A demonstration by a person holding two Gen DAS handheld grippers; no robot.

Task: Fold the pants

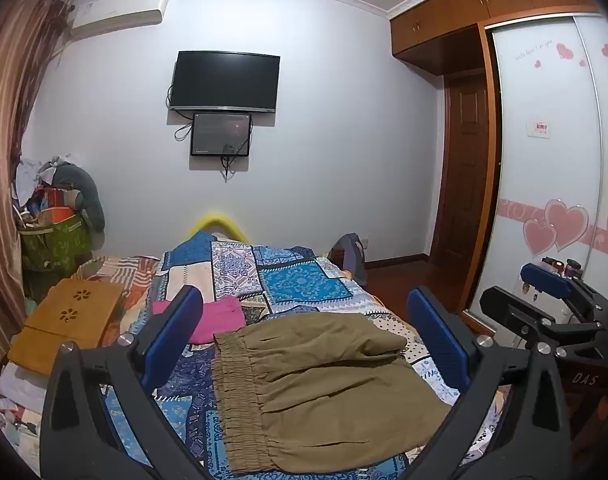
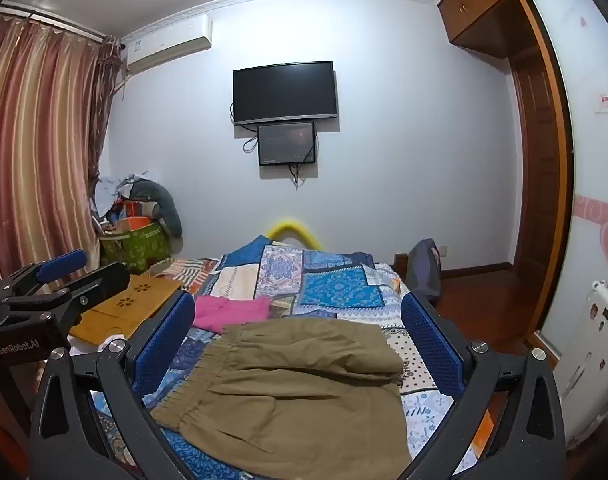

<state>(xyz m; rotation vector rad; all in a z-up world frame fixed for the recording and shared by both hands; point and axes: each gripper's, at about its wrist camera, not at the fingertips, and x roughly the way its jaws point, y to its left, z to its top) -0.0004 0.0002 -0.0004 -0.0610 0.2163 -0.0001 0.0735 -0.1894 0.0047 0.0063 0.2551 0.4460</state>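
Olive pants (image 1: 324,392) lie folded on a patchwork bed (image 1: 295,284), directly ahead of and below both grippers. The left gripper (image 1: 308,344) and right gripper (image 2: 297,344) are spread wide, holding nothing. The waistband runs near-to-far on the left — nearer the left gripper. The pants' near edge is cut off; the layers cannot be counted.

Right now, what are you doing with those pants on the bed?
A person is folding the brown pants on the bed, with tongs in each hand. The pants already lie folded over, with the stretchy waistband toward the left. The left tongs and the right tongs are both open above the pants and hold nothing. A pink piece of clothing lies just beyond the pants, and a wooden tray table sits on the left side of the bed.
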